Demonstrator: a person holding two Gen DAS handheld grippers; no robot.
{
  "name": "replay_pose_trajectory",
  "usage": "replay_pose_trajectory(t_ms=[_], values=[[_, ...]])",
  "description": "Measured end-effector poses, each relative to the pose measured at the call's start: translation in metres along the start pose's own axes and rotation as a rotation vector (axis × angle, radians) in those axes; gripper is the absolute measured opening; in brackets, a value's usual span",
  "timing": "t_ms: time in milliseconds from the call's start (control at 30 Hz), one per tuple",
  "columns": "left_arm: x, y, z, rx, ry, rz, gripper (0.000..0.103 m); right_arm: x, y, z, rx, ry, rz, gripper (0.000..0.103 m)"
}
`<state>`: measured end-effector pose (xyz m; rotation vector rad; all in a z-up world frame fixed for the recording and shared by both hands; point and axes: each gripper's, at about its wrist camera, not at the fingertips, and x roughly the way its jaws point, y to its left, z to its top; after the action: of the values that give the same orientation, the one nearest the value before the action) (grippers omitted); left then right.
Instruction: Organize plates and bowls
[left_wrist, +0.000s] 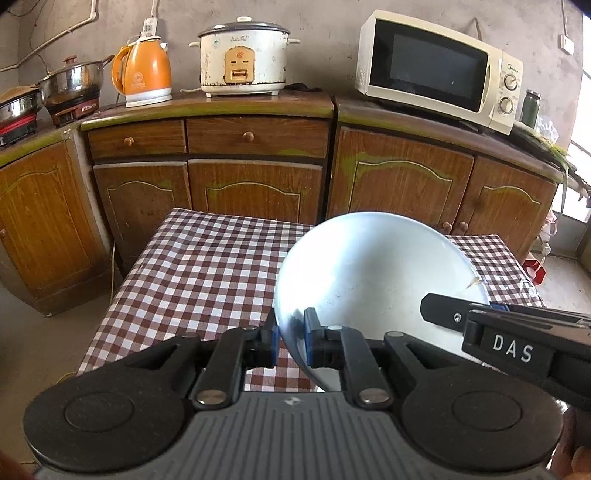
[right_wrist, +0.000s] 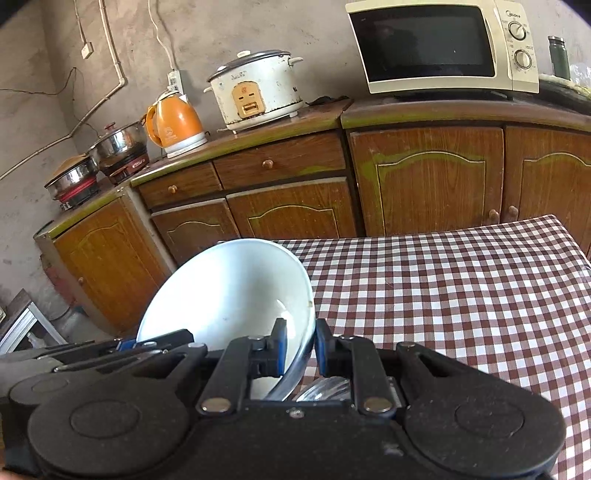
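Note:
A large white bowl (left_wrist: 369, 273) is held above the checkered table (left_wrist: 199, 266), tilted. My left gripper (left_wrist: 291, 336) is shut on the bowl's near left rim. My right gripper (right_wrist: 300, 349) is shut on its right rim; its finger shows in the left wrist view (left_wrist: 443, 308). In the right wrist view the white bowl (right_wrist: 229, 291) sits left of centre, and the left gripper's fingers (right_wrist: 162, 339) reach in from the left. A chip marks the rim (left_wrist: 474, 282). A clear glass dish (right_wrist: 325, 389) shows just under the right gripper.
Wooden cabinets (left_wrist: 255, 184) stand behind the table. On the counter are a microwave (left_wrist: 439, 70), a rice cooker (left_wrist: 242, 55), an orange kettle (left_wrist: 142, 74) and steel pots (left_wrist: 72, 83). The checkered table (right_wrist: 461, 295) stretches to the right in the right wrist view.

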<state>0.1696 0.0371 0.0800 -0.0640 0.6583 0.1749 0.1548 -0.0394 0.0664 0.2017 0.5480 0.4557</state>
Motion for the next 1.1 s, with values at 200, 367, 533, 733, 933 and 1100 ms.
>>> replay_pose_trajectory(t_ms=[200,367,533,733,933,1100], values=[[-0.010,-0.003,-0.003,0.010,-0.015,-0.002,0.014,-0.015,0.001,-0.006,0.003,-0.010,0.000,0.022],[-0.017,-0.007,-0.008,0.019,-0.018,-0.006,0.014,-0.025,0.000,-0.010,0.009,-0.013,-0.004,0.022],[-0.020,-0.010,-0.013,0.019,-0.015,-0.011,0.014,-0.033,0.000,-0.012,0.008,-0.017,-0.008,0.022],[-0.024,-0.011,-0.020,-0.003,-0.019,-0.020,0.015,-0.040,0.000,-0.015,0.001,-0.017,-0.013,0.022],[-0.028,-0.013,-0.020,0.013,-0.024,-0.026,0.015,-0.043,-0.001,-0.021,0.010,-0.015,-0.014,0.022],[-0.031,-0.012,-0.025,0.011,-0.021,-0.030,0.015,-0.047,0.000,-0.022,0.005,-0.017,-0.013,0.022]])
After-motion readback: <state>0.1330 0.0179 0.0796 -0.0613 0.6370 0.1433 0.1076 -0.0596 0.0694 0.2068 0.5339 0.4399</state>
